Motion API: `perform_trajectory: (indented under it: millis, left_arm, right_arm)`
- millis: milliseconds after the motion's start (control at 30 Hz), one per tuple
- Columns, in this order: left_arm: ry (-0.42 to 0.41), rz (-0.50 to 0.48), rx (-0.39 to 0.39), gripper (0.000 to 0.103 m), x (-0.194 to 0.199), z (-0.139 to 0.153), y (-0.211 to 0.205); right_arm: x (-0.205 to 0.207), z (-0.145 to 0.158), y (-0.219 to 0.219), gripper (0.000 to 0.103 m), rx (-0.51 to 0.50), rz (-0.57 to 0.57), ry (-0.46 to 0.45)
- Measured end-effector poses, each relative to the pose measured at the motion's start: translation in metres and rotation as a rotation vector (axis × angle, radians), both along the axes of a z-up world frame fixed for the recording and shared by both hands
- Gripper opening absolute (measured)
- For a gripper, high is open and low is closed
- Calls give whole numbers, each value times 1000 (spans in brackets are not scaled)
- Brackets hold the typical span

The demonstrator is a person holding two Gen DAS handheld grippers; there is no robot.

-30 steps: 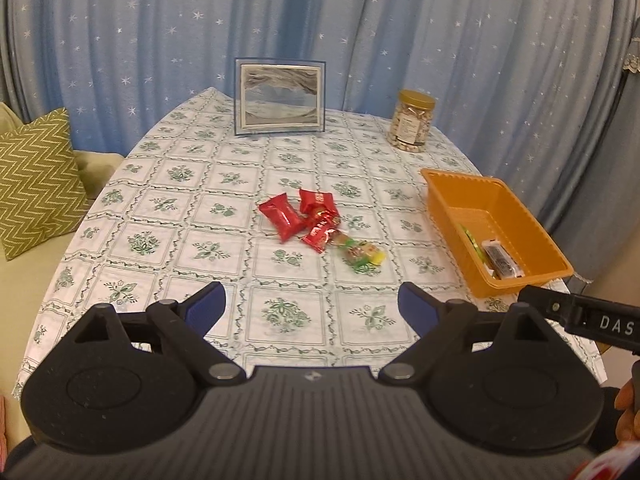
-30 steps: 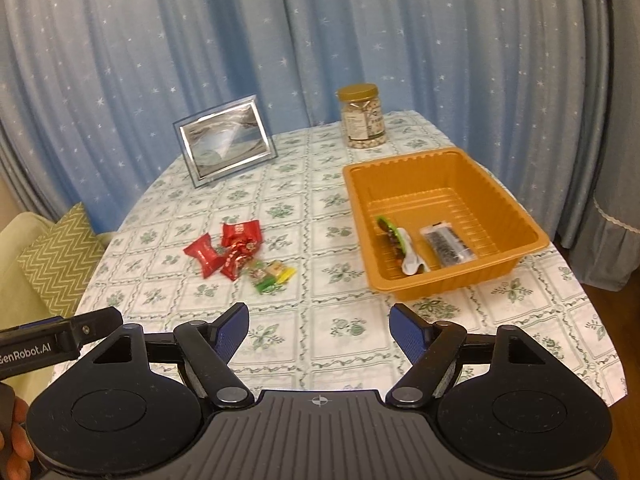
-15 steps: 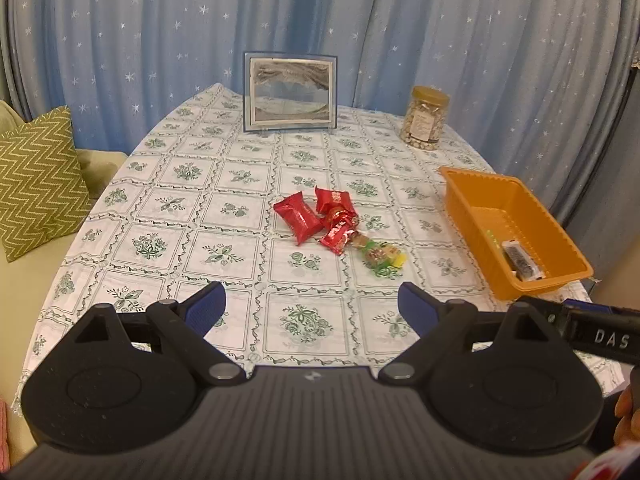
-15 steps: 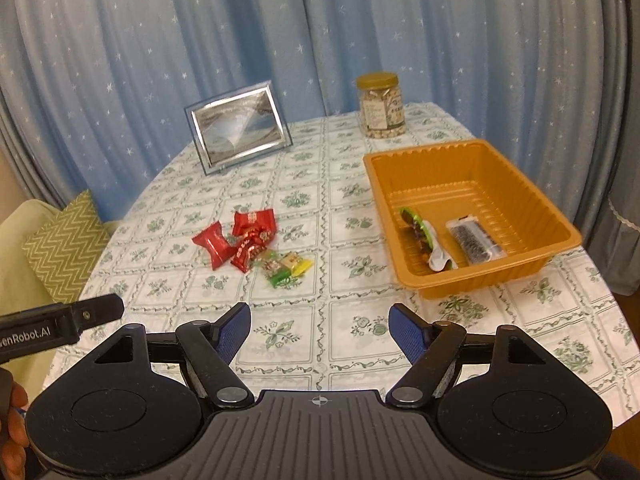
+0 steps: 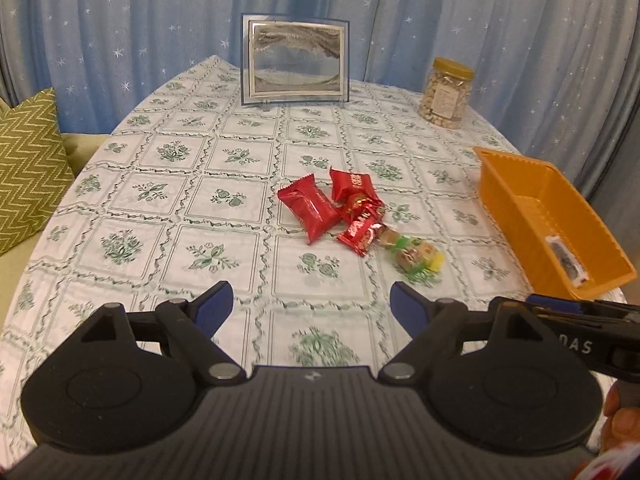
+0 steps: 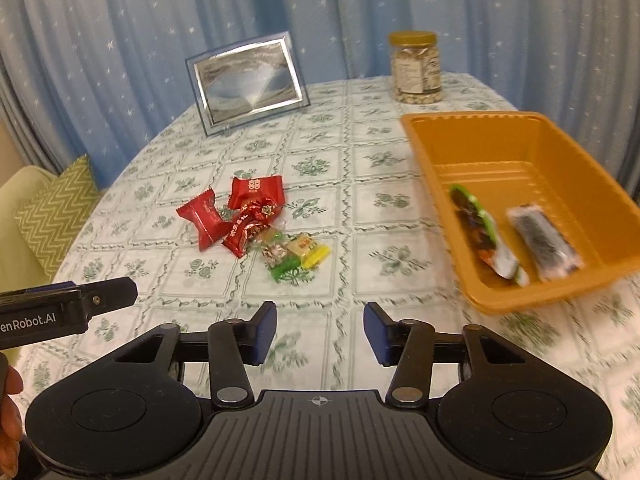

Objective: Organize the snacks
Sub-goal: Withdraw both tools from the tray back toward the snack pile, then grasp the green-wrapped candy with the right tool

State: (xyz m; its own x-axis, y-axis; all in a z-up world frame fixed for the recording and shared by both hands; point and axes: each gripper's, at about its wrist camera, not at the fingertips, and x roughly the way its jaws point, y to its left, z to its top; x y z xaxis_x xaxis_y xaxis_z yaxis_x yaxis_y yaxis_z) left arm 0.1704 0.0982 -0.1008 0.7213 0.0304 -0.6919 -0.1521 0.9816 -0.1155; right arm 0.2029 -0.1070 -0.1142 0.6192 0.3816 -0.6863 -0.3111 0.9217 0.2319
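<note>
Table (image 5: 168, 200) with the floral cloth carries the orange tray (image 6: 472, 140) on its right side, already holding two packets, while the loose snack pile (image 6: 256, 224) of red wrappers and green-yellow candies lies mid-table, well apart from the tray and ahead of both tools. Left gripper (image 5: 310, 306) is empty with jaws wide and closing slightly; right gripper (image 6: 320, 330) is empty too, jaws narrowing fast on nothing. Risks: the wrappers overlap and touch, so a pinch may drag two or skid on slick foil, and both grippers aimed at one pile could collide.
</note>
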Motion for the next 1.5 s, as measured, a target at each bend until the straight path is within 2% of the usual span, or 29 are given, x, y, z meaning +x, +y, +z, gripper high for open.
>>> perform_trajectory:
  millis: [400,567,767,800,867,1100,1133,1267,1500]
  left_arm:
    - [9,21,3,83,48,-23,27]
    - [16,24,-4,83,55,-32,36]
    - [28,19,-21,83,60,-40,39]
    - [30,16,-21,83,61,-41,38]
    - [33,8,-19,83,62,-43,37]
    - [20,-16,-29,83,75,-47,34]
    - [18,-17,-32,82,79,-47,33]
    - [-2,-2,-43,68,97,-49,30]
    - [-21,51,-112,48,129,-59,25]
  right_arm:
    - [59,-31,55,39,-38,186,-53]
    - [69,-42,74,38,-104,236,-74]
    - [73,-47,82,35,-152,258,-94]
    - [72,-48,83,28,-159,265,-98]
    - [72,-48,84,26,-162,273,-102]
    - [63,-37,68,22,-108,217,-108]
    - [61,-35,65,22,-103,206,-110]
    - [56,-35,57,22,-96,177,-102]
    - [48,-47,49,22,-107,160,-80]
